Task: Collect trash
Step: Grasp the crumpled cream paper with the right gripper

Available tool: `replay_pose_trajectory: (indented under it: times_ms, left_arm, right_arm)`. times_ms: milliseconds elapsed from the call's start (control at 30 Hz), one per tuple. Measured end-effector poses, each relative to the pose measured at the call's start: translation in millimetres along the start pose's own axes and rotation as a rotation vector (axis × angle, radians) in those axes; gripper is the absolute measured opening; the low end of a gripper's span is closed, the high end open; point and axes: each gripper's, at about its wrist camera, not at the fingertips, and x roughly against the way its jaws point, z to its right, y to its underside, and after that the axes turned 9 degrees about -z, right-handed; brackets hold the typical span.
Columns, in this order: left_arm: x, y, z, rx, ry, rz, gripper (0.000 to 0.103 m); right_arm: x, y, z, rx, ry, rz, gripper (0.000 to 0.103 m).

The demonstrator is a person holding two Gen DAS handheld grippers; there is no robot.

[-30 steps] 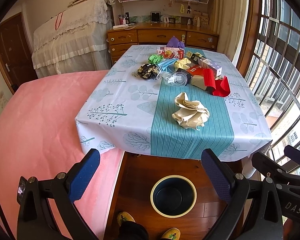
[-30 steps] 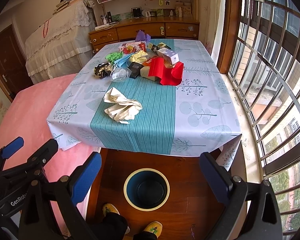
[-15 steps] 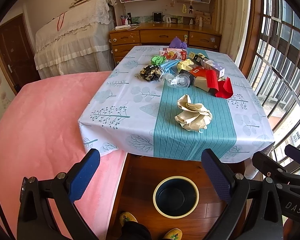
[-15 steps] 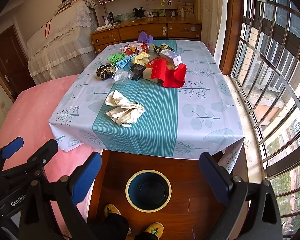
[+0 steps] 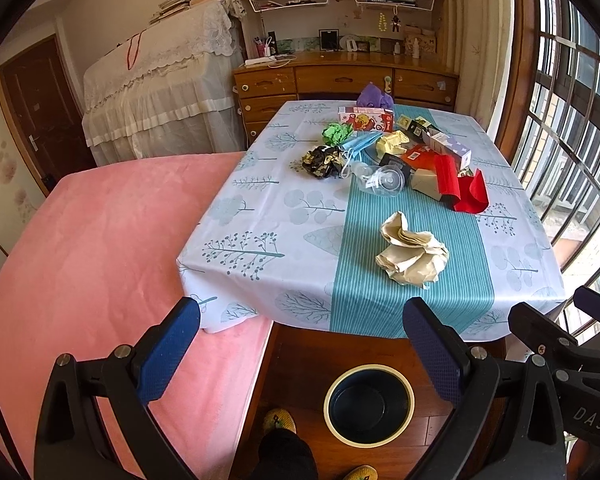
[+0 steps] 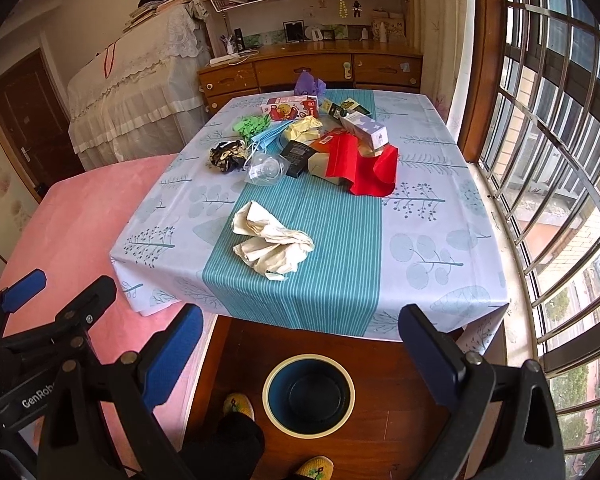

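A crumpled beige paper lies near the front of the table, which has a tree-print cloth. Behind it lies a heap of trash: red paper, a clear plastic cup, a black and gold wrapper, green paper, boxes. A dark bin with a cream rim stands on the floor before the table. My left gripper and right gripper are open and empty, held above the floor short of the table.
A pink bed adjoins the table's left side. A barred window runs along the right. A wooden dresser stands behind the table. The person's feet in yellow slippers are beside the bin.
Both grippers have moved forward a little toward the table and tilted up slightly; the table and trash appear larger. Both stay open.
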Motion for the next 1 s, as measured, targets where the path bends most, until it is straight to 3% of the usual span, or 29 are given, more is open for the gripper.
replay_pose_trajectory:
  times_ms: [133, 233, 433, 833, 1000]
  left_arm:
    - [-18, -18, -16, 0.034, -0.007, -0.023, 0.1]
    - [-40, -38, -30, 0.047, -0.006, -0.061, 0.1]
    - [-91, -84, -52, 0.034, 0.018, -0.137, 0.1]
    - [-183, -149, -41, -0.221, 0.14, -0.248, 0.1]
    - [-207, -171, -41, -0.289, 0.186, -0.264, 0.1]
  right_arm:
    - [-19, -15, -5, 0.002, -0.009, -0.044, 0.098]
    - [-39, -32, -2, -0.037, -0.06, -0.092, 0.088]
    - [-86, -65, 8, -0.186, -0.115, -0.214, 0.086]
    - [-175, -95, 11, -0.555, -0.215, -0.445, 0.082]
    - [-197, -95, 6, -0.647, -0.201, -0.505, 0.069]
